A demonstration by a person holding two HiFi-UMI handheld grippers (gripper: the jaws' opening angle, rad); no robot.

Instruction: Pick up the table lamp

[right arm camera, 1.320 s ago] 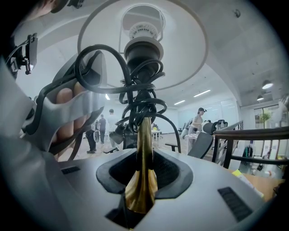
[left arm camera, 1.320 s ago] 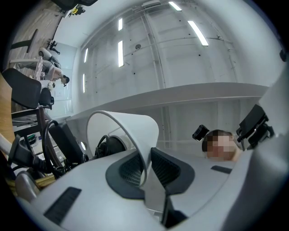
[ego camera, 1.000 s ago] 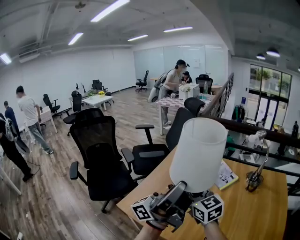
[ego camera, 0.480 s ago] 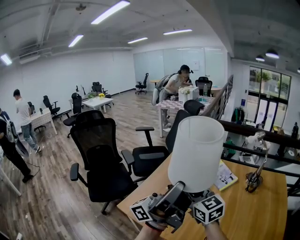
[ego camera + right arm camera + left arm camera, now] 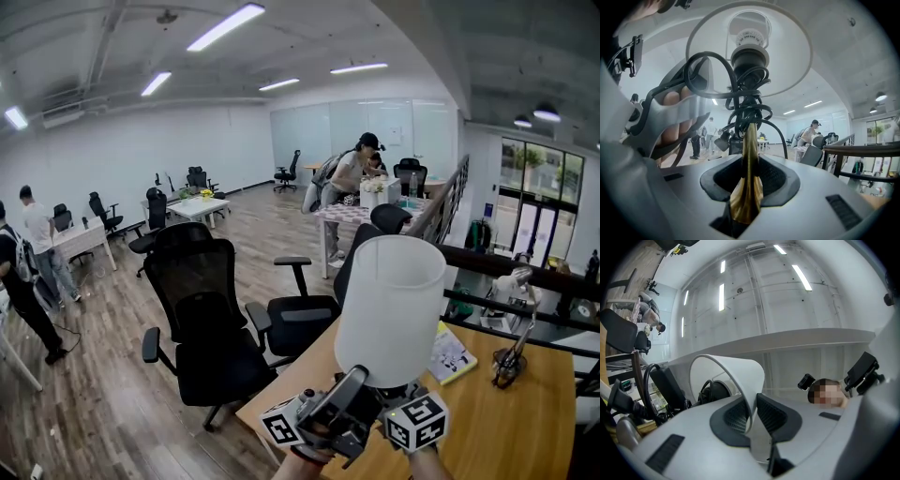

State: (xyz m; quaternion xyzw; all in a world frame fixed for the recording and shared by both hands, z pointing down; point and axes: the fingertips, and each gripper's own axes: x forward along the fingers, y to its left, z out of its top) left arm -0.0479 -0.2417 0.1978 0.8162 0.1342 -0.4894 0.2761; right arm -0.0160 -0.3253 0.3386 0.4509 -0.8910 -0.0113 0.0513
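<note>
The table lamp is held up off the table in the head view, its white shade [image 5: 390,307] just above both grippers. My left gripper [image 5: 751,414] points steeply up and is shut on the lower rim of the shade [image 5: 733,376], which runs between its pads. My right gripper [image 5: 747,180] lies level and is shut on the lamp's brass stem [image 5: 749,150]. A black cord [image 5: 740,101] is wound round the stem below the bulb socket [image 5: 750,44]. In the head view the stem and base are hidden behind the grippers' marker cubes [image 5: 415,420].
A wooden table [image 5: 506,427] lies below, with a booklet [image 5: 454,352] and a small dark-footed object [image 5: 509,361] on it. Black office chairs [image 5: 202,319] stand at its left edge. A dark railing [image 5: 511,267] runs behind. People [image 5: 347,178] stand further back.
The lamp and both grippers have kept still. People in the background have walked a little way.
</note>
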